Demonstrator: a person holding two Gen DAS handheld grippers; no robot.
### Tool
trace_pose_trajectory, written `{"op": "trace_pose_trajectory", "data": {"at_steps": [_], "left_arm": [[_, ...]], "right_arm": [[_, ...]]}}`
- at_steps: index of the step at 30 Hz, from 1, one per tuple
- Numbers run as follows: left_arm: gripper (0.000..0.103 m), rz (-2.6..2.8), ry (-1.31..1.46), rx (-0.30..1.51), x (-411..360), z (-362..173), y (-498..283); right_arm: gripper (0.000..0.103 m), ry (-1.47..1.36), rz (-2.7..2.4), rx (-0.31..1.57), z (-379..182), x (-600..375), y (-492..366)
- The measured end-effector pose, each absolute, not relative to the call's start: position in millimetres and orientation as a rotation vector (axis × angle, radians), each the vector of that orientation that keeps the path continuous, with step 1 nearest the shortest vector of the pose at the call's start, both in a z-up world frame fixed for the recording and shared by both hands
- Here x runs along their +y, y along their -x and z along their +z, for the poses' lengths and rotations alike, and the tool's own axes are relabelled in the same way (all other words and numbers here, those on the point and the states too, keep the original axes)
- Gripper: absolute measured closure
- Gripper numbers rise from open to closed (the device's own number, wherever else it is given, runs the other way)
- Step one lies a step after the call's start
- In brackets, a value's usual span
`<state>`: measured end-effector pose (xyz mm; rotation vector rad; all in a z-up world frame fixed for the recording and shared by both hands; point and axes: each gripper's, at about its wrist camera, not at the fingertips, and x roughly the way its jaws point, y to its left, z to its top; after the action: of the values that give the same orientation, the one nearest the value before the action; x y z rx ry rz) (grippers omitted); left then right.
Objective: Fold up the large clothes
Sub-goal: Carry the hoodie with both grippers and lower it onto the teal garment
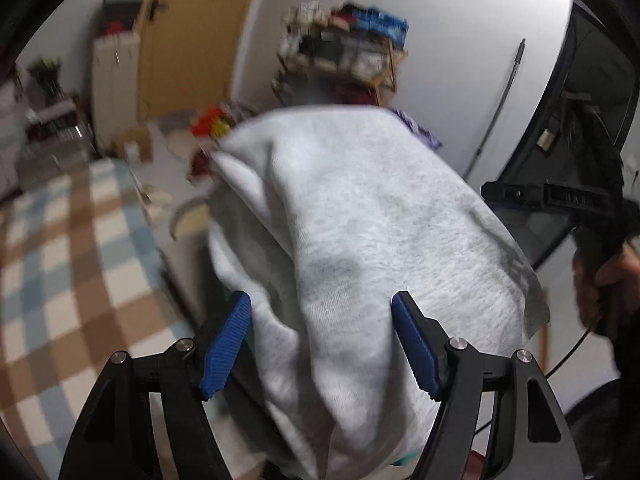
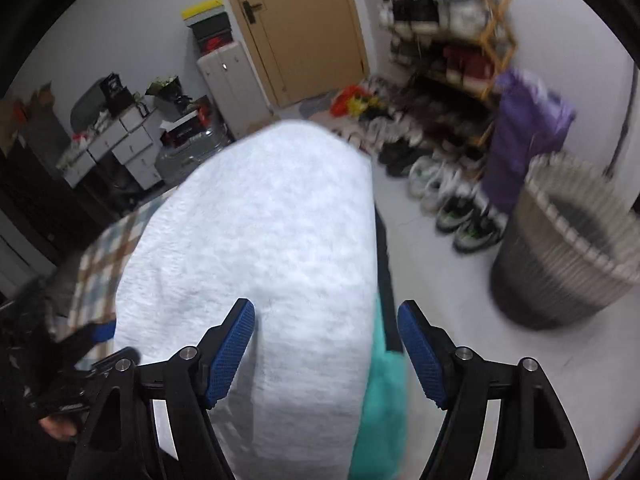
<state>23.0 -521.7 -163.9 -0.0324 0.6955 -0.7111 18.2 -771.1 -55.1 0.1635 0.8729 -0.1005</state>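
A light grey folded garment [image 1: 360, 240] fills the middle of the left wrist view, bunched in soft folds. My left gripper [image 1: 322, 342] stands open around its near end, and the blue pads [image 1: 228, 344] do not squeeze the cloth. In the right wrist view the same garment [image 2: 264, 240] lies as a smooth mound over a teal cloth [image 2: 384, 400]. My right gripper [image 2: 326, 354] is open above its near edge, one pad over the grey cloth and the other over the floor. The other gripper [image 1: 560, 196], held by a hand [image 1: 600, 288], shows at the right edge.
A checked blue and brown cover [image 1: 60, 240] spreads to the left, also visible as the checked cover [image 2: 104, 248]. A woven basket [image 2: 568, 248] stands on the floor at right, by a purple bag [image 2: 524, 136], rows of shoes [image 2: 440, 184] and a shoe rack [image 2: 452, 40]. A wooden door [image 2: 300, 28] is behind.
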Motion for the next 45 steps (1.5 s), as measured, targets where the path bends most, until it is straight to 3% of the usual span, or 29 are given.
{"op": "trace_pose_trajectory", "data": {"at_steps": [2, 6, 9, 11, 23, 26, 31, 36, 41, 45], "left_arm": [[0.034, -0.681, -0.068, 0.571, -528.3, -155.2, -1.0], [0.034, -0.746, -0.12, 0.537, -547.0, -165.9, 4.2], [0.034, -0.784, -0.131, 0.6, -564.0, -171.9, -0.3], [0.034, -0.766, -0.167, 0.624, -560.6, -197.4, -24.8], [0.033, -0.771, -0.162, 0.587, -535.2, -190.7, -0.4], [0.033, -0.78, -0.158, 0.611, -527.5, -190.8, -3.7], [0.033, -0.791, -0.173, 0.609, -519.3, -190.9, -0.2], [0.032, -0.783, -0.171, 0.609, -521.6, -189.2, 3.9], [0.032, -0.798, -0.115, 0.636, -517.1, -189.9, -4.5], [0.031, -0.816, -0.143, 0.651, -520.9, -186.5, -2.6]], "right_arm": [[0.044, -0.106, -0.086, 0.819, -34.8, -755.5, -18.6], [0.044, 0.014, -0.083, 0.775, -20.8, -716.5, -48.0], [0.046, 0.098, -0.132, 0.842, -59.7, -712.5, -78.4], [0.058, 0.098, -0.175, 0.958, -94.4, -719.0, -94.1], [0.057, 0.091, -0.196, 1.027, -115.7, -725.8, -98.2], [0.06, 0.106, -0.195, 1.077, -93.5, -717.6, -105.4], [0.063, 0.117, -0.119, 0.98, -51.7, -686.3, -125.8], [0.066, 0.3, -0.236, 1.229, -113.6, -657.8, -179.4], [0.066, 0.376, -0.267, 1.216, -137.1, -647.3, -185.8], [0.066, 0.348, -0.219, 1.176, -111.2, -649.1, -168.7]]}}
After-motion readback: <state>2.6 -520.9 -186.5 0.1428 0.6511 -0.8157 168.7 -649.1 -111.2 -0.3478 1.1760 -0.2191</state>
